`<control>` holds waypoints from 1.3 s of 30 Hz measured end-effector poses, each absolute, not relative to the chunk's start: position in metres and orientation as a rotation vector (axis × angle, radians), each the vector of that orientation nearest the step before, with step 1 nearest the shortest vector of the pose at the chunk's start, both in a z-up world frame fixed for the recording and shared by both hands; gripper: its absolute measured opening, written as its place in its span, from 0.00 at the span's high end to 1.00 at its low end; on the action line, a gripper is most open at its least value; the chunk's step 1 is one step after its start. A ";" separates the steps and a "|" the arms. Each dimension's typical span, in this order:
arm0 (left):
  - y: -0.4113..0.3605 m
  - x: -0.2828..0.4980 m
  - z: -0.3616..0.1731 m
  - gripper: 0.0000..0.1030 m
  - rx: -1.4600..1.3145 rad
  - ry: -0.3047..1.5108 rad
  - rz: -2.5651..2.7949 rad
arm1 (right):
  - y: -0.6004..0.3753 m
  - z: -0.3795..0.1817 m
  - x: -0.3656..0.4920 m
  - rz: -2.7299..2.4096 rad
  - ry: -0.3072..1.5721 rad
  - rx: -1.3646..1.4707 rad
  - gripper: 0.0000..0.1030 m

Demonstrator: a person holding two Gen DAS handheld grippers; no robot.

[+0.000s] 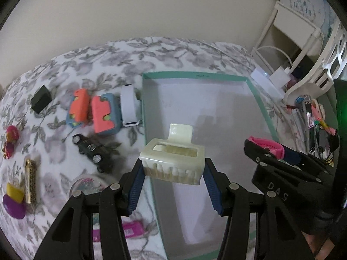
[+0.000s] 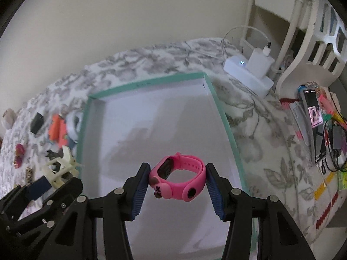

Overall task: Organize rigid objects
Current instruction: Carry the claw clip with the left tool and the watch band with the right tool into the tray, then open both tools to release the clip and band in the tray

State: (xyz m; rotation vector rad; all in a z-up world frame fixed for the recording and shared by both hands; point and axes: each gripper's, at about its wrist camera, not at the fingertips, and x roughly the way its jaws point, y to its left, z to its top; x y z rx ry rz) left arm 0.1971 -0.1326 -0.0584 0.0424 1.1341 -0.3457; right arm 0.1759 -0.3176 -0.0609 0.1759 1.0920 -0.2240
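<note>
My left gripper [image 1: 173,169] is shut on a cream hair claw clip [image 1: 172,159] and holds it above the near left edge of a shallow teal-rimmed box [image 1: 195,74]. My right gripper [image 2: 177,179] is shut on a pink watch band [image 2: 180,177] and holds it over the box's white floor [image 2: 151,119]. The right gripper also shows in the left wrist view [image 1: 266,149], and the left gripper with the clip shows in the right wrist view [image 2: 58,173].
On the floral cloth left of the box lie a black toy car [image 1: 93,151], orange-and-blue puzzle blocks [image 1: 95,112], a white band [image 1: 129,105], a black cube [image 1: 41,101], a gold case [image 1: 30,179] and small pink items. A white charger [image 2: 249,73] and phone [image 2: 314,125] sit at right.
</note>
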 end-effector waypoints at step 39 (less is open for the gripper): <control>-0.101 0.187 -0.040 0.40 -0.017 1.155 -0.148 | -0.321 -0.040 0.171 -0.257 1.083 0.223 0.32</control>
